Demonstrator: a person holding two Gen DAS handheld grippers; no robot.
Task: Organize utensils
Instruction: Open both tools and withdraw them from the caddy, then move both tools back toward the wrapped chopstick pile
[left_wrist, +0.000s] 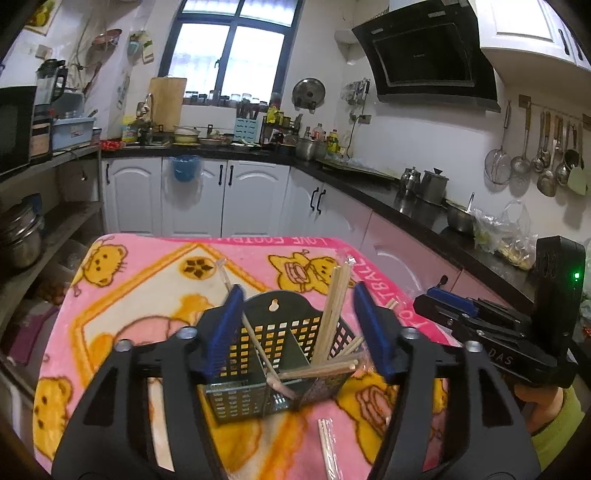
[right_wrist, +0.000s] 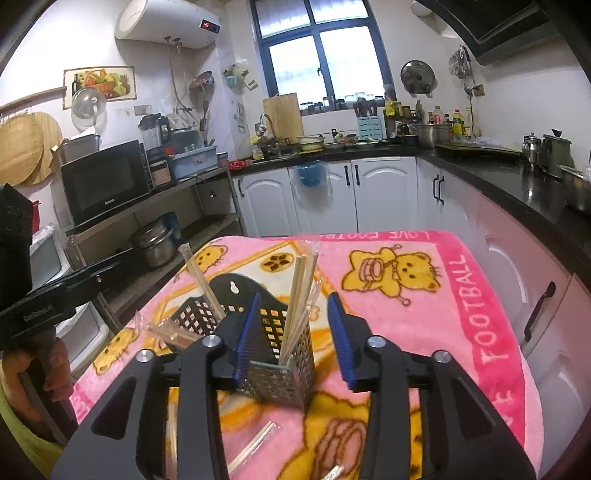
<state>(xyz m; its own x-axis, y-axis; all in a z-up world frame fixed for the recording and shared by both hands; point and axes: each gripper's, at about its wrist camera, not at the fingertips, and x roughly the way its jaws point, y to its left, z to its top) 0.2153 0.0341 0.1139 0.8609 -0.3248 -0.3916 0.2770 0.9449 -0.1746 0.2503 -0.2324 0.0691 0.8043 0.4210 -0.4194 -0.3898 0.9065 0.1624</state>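
A dark perforated metal utensil holder (left_wrist: 273, 373) with compartments stands on the pink bear blanket (left_wrist: 155, 295). Several wooden chopsticks (left_wrist: 334, 314) stand in its right compartment and one pair (left_wrist: 255, 339) leans in the left. My left gripper (left_wrist: 295, 328) is open and empty, its blue pads on either side of the holder. My right gripper (right_wrist: 295, 332) is open and empty, straddling the holder's (right_wrist: 280, 362) right compartment with chopsticks (right_wrist: 299, 295) upright in it. Wrapped chopstick pairs lie loose on the blanket (left_wrist: 327, 446) (right_wrist: 251, 446).
The blanket covers a small table in a kitchen. The right gripper's body (left_wrist: 509, 332) shows at the right of the left wrist view. The left gripper's body (right_wrist: 55, 299) shows at the left of the right wrist view. Cabinets and a black counter (right_wrist: 517, 184) stand behind.
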